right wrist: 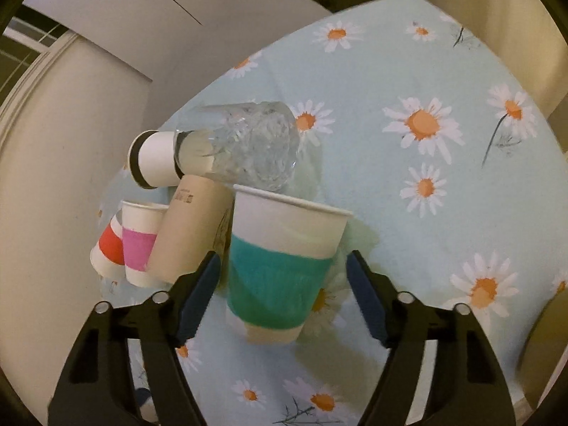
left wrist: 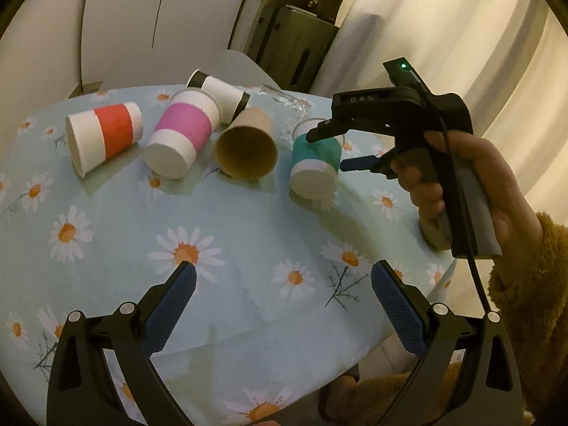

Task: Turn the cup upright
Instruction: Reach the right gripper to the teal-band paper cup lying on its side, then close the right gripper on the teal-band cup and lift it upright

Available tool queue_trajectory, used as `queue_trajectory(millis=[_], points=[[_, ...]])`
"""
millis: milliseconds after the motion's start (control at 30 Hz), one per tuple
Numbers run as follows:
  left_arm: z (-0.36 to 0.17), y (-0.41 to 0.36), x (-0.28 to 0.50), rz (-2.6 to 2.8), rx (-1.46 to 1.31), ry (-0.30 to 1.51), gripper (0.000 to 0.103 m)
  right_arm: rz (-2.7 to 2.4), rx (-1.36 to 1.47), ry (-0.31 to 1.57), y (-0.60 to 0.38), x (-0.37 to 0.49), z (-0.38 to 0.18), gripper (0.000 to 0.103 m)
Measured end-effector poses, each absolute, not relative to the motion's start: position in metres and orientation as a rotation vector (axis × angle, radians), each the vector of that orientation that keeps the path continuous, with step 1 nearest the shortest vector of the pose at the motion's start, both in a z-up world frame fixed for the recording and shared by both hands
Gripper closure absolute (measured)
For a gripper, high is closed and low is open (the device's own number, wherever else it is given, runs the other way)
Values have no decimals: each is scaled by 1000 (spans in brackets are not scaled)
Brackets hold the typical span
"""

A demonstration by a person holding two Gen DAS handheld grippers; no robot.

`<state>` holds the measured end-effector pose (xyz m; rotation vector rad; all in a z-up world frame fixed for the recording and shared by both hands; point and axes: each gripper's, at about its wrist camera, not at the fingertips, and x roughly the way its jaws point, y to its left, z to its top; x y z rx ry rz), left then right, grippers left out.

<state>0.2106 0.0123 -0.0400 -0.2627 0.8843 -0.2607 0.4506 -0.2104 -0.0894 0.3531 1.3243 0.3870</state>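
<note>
A teal-banded paper cup lies on its side on the daisy tablecloth, its base toward the left camera. In the right wrist view the cup sits between my right gripper's open fingers, not touching either pad. From the left view, the right gripper straddles the cup, one finger above and one beside it. My left gripper is open and empty above the table's near side.
A red-banded cup, pink-banded cup, brown cup, black-and-white cup and clear glass lie on their sides along the far part of the table. The table edge curves at right.
</note>
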Motion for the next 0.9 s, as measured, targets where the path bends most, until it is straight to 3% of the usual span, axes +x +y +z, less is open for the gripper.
queue_trajectory(millis=[433, 900], points=[[-36, 15, 206, -260, -283, 881, 7, 401, 375, 1351, -204, 444, -87, 39], [-29, 37, 156, -211, -333, 855, 7, 627, 271, 1432, -160, 347, -61, 39]])
